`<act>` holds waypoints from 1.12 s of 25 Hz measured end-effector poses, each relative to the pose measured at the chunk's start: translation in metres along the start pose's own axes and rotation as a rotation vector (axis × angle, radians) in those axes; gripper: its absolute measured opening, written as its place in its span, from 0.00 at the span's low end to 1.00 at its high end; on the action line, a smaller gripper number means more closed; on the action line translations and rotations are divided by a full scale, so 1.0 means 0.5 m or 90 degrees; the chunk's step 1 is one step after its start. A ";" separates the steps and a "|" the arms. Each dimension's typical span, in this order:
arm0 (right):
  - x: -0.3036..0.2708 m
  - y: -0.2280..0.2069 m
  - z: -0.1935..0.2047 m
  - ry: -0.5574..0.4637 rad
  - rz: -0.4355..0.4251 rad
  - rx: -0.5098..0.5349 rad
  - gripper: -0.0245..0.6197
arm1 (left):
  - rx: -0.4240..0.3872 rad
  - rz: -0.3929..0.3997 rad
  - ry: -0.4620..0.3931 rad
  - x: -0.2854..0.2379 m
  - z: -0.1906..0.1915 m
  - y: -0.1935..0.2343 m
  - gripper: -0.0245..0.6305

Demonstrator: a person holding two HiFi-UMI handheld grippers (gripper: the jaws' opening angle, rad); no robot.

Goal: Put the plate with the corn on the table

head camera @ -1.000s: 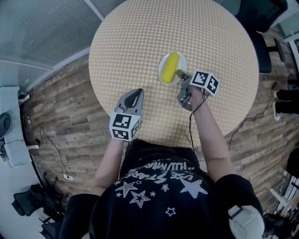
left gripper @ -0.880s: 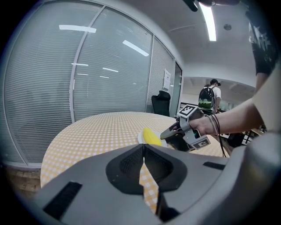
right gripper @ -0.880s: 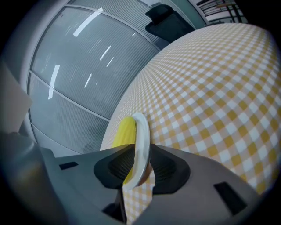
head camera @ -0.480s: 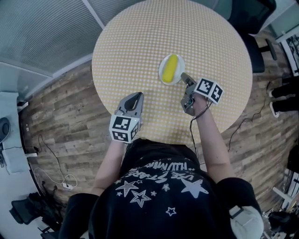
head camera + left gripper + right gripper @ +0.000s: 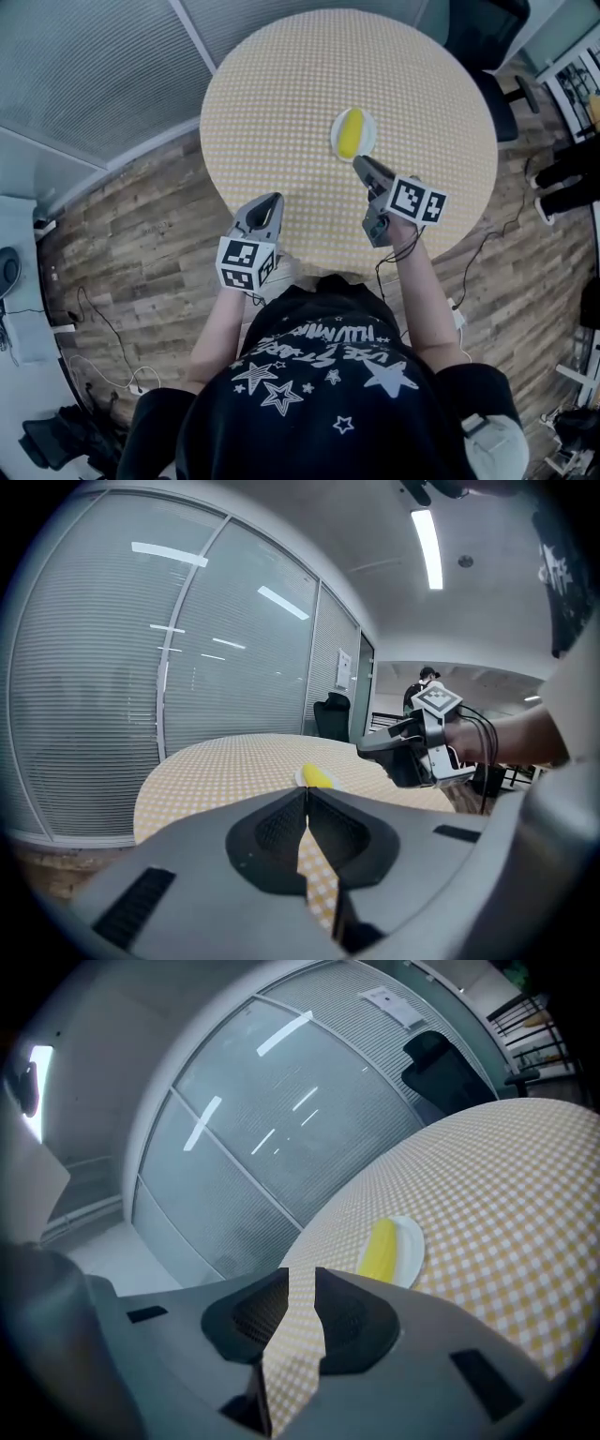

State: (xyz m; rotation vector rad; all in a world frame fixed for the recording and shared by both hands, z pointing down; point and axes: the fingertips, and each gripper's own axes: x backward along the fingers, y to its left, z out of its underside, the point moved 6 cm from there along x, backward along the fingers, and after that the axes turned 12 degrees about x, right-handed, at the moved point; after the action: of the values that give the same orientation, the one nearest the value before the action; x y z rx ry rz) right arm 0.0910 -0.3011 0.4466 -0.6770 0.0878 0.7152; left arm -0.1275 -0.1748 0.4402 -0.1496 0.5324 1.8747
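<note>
Your plate [image 5: 369, 132] with the corn [image 5: 350, 133] is down on the counter [image 5: 281, 112], just past your right gripper [image 5: 356, 161]. Its fingers are a crack apart and empty. Left gripper [image 5: 275, 198] fingers are pressed together, empty too. Main risk now: swing the right one forward and you'd bump the plate and roll the corn off.

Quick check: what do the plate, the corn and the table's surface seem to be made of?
The plate is plain white and smooth with a thin rim, so it is plastic or glazed ceramic; the look leaves that open. The corn is an even bright yellow with no kernels visible, probably a plastic toy. The table shows a matte yellow-and-white check, likely a cloth or vinyl cover.
</note>
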 end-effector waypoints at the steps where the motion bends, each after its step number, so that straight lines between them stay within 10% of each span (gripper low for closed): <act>1: 0.007 0.020 0.007 -0.003 -0.002 0.006 0.18 | -0.002 0.003 0.000 0.018 0.003 0.005 0.05; 28: 0.313 0.411 0.315 -0.065 0.128 0.066 0.12 | -0.041 0.164 -0.021 0.423 0.127 -0.022 0.05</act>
State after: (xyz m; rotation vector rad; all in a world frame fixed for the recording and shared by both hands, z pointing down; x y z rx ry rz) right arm 0.0568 -0.0024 0.4120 -0.5357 0.0987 0.9315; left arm -0.1853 0.0377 0.4188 -0.0957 0.4872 2.1431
